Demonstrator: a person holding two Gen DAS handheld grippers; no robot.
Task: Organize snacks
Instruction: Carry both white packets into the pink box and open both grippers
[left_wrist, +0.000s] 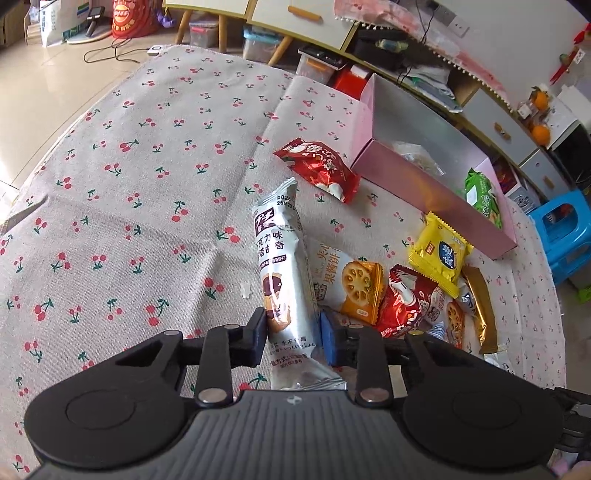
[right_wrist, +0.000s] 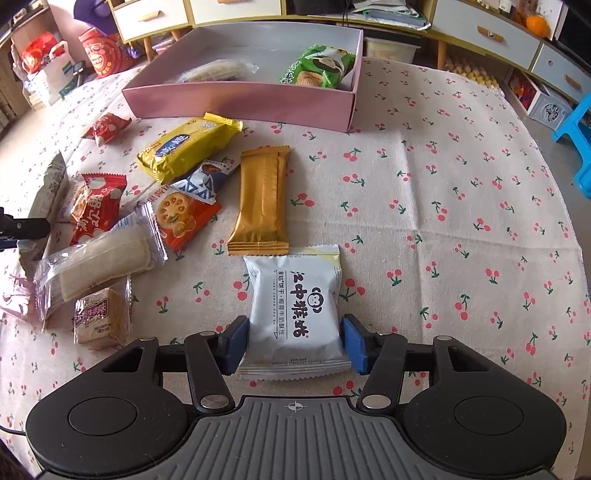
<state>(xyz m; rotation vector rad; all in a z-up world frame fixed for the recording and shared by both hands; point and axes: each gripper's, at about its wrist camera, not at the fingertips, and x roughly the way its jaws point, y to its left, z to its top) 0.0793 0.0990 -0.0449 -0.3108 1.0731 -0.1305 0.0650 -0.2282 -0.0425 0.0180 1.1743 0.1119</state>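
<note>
In the left wrist view a long white cookie sleeve (left_wrist: 280, 258) lies on the cherry-print cloth (left_wrist: 147, 184), and my left gripper (left_wrist: 294, 338) is shut on its near end, pads against both sides. In the right wrist view my right gripper (right_wrist: 295, 343) holds a white square biscuit packet (right_wrist: 293, 295), its blue pads touching both edges. The pink box (right_wrist: 236, 101) stands at the far side and holds a green packet (right_wrist: 317, 68) and a pale clear-wrapped snack (right_wrist: 214, 70).
Loose snacks lie between the grippers and the box: a yellow packet (right_wrist: 188, 146), a gold bar (right_wrist: 262, 203), red packets (right_wrist: 98, 206), an orange lotus-print packet (right_wrist: 181, 218). A blue stool (left_wrist: 565, 236) stands beyond the table's right edge. Cabinets line the back.
</note>
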